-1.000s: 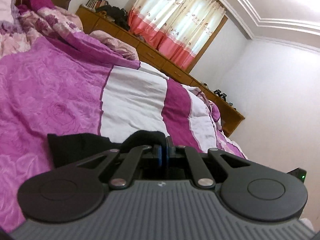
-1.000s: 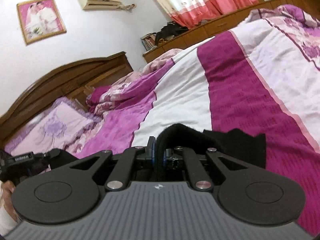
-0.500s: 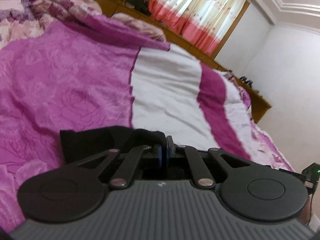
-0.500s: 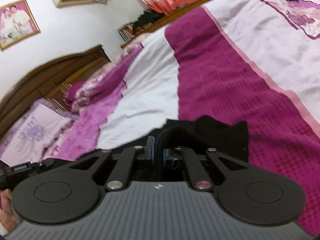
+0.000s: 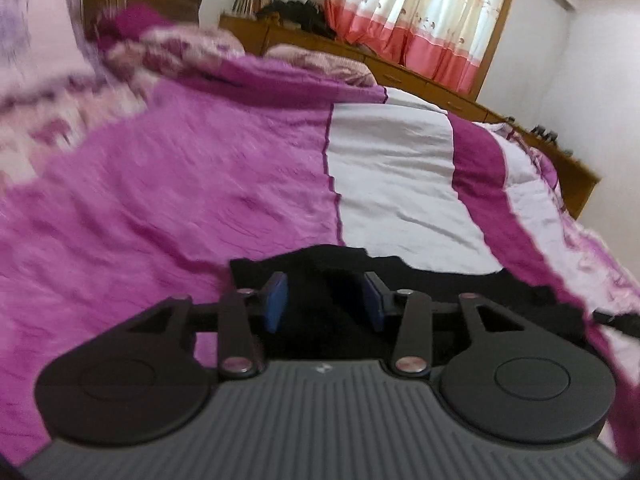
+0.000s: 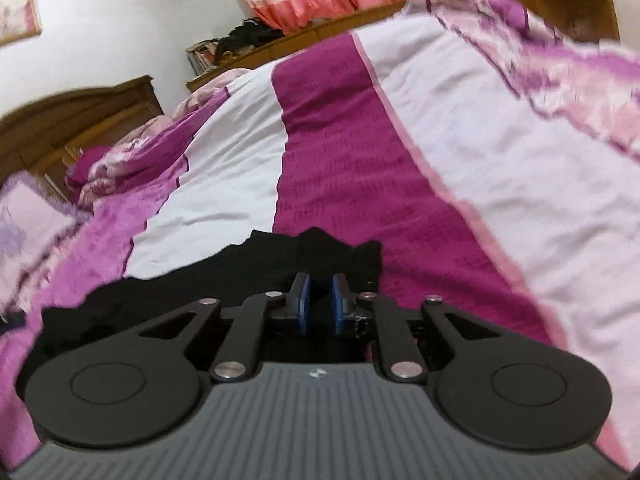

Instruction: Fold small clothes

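Both claws let go in the last half second: left claw (image 5: 325,300) now gapes wide, right claw (image 6: 319,307) only narrowly parted, black garment (image 5: 440,288) lying on the bed (image 5: 180,208). Fold's laid; I'd re-grip an edge next. Only the right view shows its ragged far edge.
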{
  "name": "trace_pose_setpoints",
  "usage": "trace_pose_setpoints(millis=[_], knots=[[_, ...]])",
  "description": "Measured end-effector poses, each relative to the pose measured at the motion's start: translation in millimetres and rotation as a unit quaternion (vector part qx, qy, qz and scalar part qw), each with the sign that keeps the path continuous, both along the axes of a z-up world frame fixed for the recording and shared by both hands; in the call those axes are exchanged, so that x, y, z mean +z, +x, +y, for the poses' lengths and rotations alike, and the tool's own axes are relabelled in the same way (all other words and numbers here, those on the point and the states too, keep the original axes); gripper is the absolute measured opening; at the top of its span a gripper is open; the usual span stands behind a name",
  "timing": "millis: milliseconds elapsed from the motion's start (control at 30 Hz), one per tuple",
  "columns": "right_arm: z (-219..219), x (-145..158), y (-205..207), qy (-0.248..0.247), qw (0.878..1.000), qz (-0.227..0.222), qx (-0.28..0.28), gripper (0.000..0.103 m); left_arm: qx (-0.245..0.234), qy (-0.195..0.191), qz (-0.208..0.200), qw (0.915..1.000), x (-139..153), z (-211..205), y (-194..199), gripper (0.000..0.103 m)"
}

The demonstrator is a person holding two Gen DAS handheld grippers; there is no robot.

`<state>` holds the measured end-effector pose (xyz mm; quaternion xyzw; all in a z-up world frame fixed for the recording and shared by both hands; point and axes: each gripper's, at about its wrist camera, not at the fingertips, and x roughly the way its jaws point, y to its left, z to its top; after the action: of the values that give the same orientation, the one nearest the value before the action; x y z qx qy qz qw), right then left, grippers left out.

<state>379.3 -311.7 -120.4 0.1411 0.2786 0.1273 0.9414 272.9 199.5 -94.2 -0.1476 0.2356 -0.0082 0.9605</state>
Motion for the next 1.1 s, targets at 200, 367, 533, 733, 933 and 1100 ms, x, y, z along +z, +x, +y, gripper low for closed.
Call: trace_pose_setpoints(millis=[200,367,533,733,933,1100], knots=[[46,6,-37,-0.082,0.994,-0.03,0.063,0.017,-0.06,0.054,0.026,0.9964,-3,-41,-18,0.042],[80,-5,-45,-0.119,0.99,0.006,0.08,0.017,-0.104,0.067,0.055,0.9908,-7,-81,-16,0.043],[89,-18,-35,-0.132,0.987,0.007,0.086,0.017,-0.11,0.086,0.085,0.9865,-22,-96,5,0.043],[101,-15,20,-0.124,0.987,-0.015,0.103,0.017,-0.098,0.076,0.086,0.9886,-21,-91,51,0.043],[93,-16,80,-0.103,0.99,-0.026,0.092,0.017,-0.046,0.106,0.074,0.9906,-17,-78,95,0.043],[74,-15,88,-0.09,0.992,-0.023,0.088,0.017,-0.043,0.116,0.08,0.9891,-22,-64,92,0.044]])
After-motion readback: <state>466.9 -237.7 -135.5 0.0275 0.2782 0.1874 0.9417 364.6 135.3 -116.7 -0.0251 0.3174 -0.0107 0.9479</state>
